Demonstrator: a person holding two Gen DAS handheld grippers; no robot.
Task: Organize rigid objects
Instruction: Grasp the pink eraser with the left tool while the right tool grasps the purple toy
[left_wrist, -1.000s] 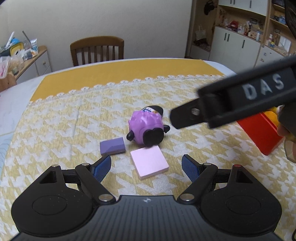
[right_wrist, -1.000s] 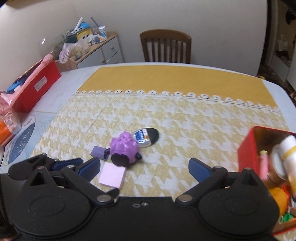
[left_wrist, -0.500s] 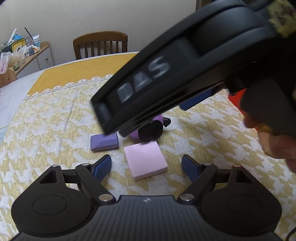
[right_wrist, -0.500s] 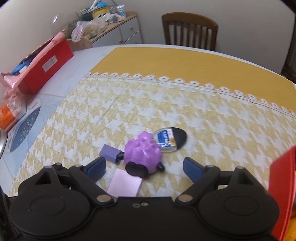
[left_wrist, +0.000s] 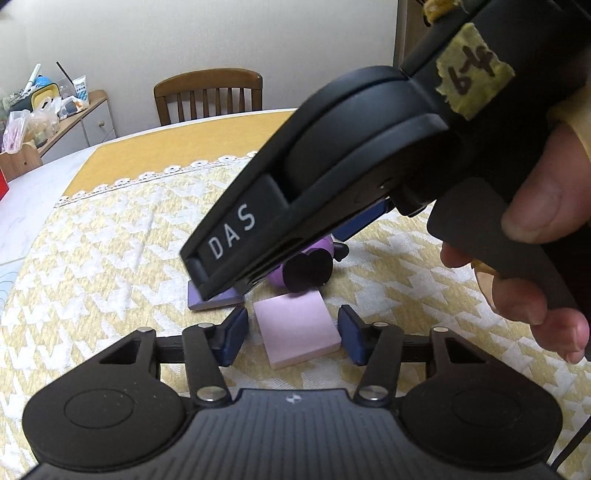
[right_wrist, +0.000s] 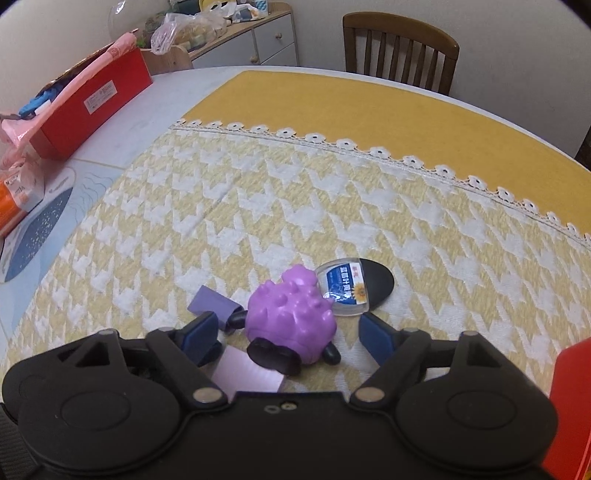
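A pink square block (left_wrist: 299, 328) lies flat on the houndstooth cloth between the fingers of my left gripper (left_wrist: 293, 336). Its jaws are closing, and a small gap still shows at the left pad (left_wrist: 234, 334). The right gripper's black body (left_wrist: 332, 177), held by a hand (left_wrist: 535, 258), crosses this view and hides most of the purple sheep toy (left_wrist: 306, 269). In the right wrist view, my right gripper (right_wrist: 290, 338) straddles the sheep toy (right_wrist: 291, 317). Those jaws are closing too, with both pads apart from the toy. The pink block (right_wrist: 243, 373) shows just below it.
A darker purple block (right_wrist: 212, 301) lies left of the toy, and a black oval case with a blue label (right_wrist: 354, 288) lies behind it. A red box (right_wrist: 569, 406) stands at the right edge, another red box (right_wrist: 92, 107) far left. A wooden chair (right_wrist: 400, 55) stands beyond the table.
The right gripper swung in from the right and came down over the sheep toy, its jaws narrowing. The left jaws narrowed around the pink block.
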